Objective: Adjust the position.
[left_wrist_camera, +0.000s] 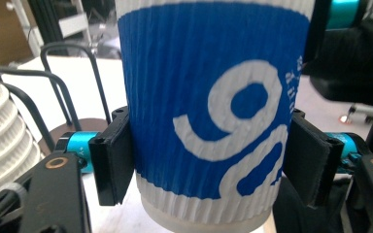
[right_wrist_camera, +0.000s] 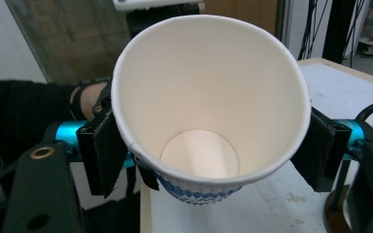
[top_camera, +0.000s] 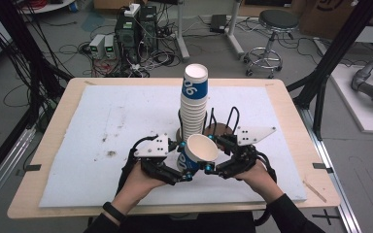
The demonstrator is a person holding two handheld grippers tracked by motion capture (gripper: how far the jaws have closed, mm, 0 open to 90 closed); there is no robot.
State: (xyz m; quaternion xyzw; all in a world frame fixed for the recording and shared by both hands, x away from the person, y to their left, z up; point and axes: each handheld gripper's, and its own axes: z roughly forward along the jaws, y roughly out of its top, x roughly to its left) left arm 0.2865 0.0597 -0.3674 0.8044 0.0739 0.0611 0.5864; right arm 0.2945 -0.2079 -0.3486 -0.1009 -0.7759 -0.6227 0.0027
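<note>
A: Looking down from the high view: one blue-and-white ribbed paper cup (top_camera: 197, 153) held above the bench (top_camera: 77, 141) between left gripper (top_camera: 183, 171) and right gripper (top_camera: 212, 165), before one tall stack of matching cups (top_camera: 194, 104).

B: Left gripper view: jaws clamp its lower wall, steadying. Right gripper view: jaws pinch the rim, likely to pull it free.

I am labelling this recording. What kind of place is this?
Probably a robotics lab or workshop: electronic boxes with tangled cables on the floor, a black metal frame around the table, and a stool.
</note>
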